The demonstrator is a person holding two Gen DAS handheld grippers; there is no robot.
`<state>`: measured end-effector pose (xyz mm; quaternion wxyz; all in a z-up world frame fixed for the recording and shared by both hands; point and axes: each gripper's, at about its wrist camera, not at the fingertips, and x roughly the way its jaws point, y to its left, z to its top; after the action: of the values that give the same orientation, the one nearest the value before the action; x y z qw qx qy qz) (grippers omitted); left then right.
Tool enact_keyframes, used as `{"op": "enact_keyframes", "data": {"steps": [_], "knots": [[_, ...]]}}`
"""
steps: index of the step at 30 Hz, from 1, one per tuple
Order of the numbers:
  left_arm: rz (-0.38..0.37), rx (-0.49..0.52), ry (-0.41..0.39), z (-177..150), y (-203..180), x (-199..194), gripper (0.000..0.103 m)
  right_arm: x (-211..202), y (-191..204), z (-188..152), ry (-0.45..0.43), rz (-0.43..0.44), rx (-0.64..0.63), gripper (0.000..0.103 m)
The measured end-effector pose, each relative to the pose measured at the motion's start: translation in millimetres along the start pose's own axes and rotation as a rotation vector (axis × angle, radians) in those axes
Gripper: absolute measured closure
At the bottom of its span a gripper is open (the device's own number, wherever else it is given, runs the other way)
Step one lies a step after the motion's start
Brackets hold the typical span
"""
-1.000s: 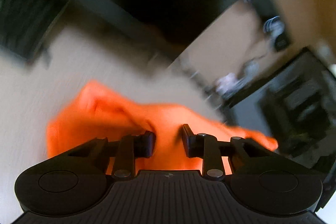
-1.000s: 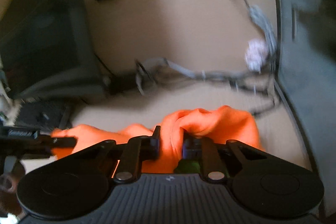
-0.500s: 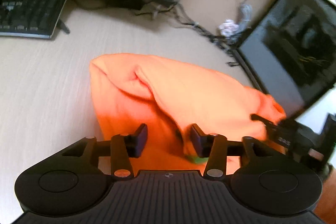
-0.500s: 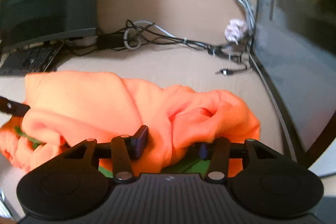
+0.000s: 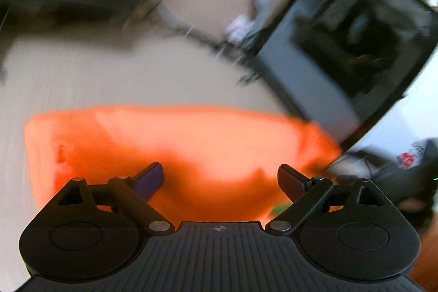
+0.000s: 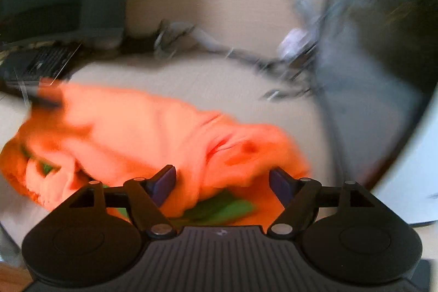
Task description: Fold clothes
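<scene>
On the pale wood-grain bench, between two dark screens: one bright orange fleece garment, lying in a soft, bunched heap, with green patches showing at its near edge in my right wrist view. Both views are motion-blurred, so fine detail of the folds is lost to me.

Left gripper: black, two-fingered; jaws spread wide, nothing held. I see the orange cloth filling the gap beyond the fingertips, but cannot tell whether either finger touches it.

Right gripper: same build; jaws likewise wide apart and empty. The rumpled right end of the garment sits just ahead of them, a green strip directly below the gap.

Also entered:
- Black-framed monitor, tilted in my left view, its lower corner just beside the garment's right end.
- Tangle of grey cables along the back of the bench, with a small pale bundle among them.
- Black keyboard, far left, behind the garment's left end.
</scene>
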<state>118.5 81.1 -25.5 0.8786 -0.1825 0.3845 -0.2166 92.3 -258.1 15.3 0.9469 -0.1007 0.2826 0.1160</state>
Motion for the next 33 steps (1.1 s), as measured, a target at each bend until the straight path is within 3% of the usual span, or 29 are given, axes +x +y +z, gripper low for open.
{"op": "enact_keyframes", "data": {"steps": [3,6,10,11,12,16,21,24,27,29,32,33], "knots": [[0.026,-0.016,0.004,-13.4,1.1,-0.7,0.008,-28.6,-6.1,20.3,-0.128,-0.035,0.052,0.027],[0.081,0.013,-0.002,-17.4,-7.9,4.4,0.008,-10.0,2.6,31.9,-0.143,0.084,0.139,0.027],[0.119,0.018,0.000,-22.8,-11.8,4.0,0.008,66.5,8.9,6.0,0.125,0.151,0.253,0.025],[0.121,0.002,-0.001,-24.7,-8.7,1.5,0.008,77.5,4.6,-4.3,0.165,0.153,0.296,0.023],[0.115,-0.022,-0.005,-26.7,-1.5,-4.8,0.008,78.5,0.0,-11.3,0.143,0.171,0.326,0.022],[0.050,-0.124,-0.044,-27.1,15.8,-7.4,0.007,91.8,5.2,-6.4,0.119,0.172,0.257,0.019],[0.111,-0.090,-0.050,-5.1,11.3,13.1,0.004,141.1,7.6,23.4,0.109,0.154,0.172,0.009],[0.063,-0.028,-0.043,7.0,2.3,-1.8,0.004,136.4,10.9,34.6,0.122,0.134,0.135,0.009],[-0.013,-0.009,-0.139,18.9,8.5,-27.9,0.004,112.0,15.9,30.4,0.088,0.129,0.107,0.009],[-0.003,-0.096,-0.144,26.9,26.4,-25.9,0.003,103.9,10.2,19.7,0.111,0.160,0.178,0.009],[0.002,-0.264,-0.053,24.5,67.0,-0.6,0.003,100.1,3.0,7.2,0.132,0.176,0.237,0.007],[-0.026,-0.293,-0.066,20.4,75.3,0.3,0.003,97.6,1.6,5.2,0.133,0.178,0.242,0.007]]}}
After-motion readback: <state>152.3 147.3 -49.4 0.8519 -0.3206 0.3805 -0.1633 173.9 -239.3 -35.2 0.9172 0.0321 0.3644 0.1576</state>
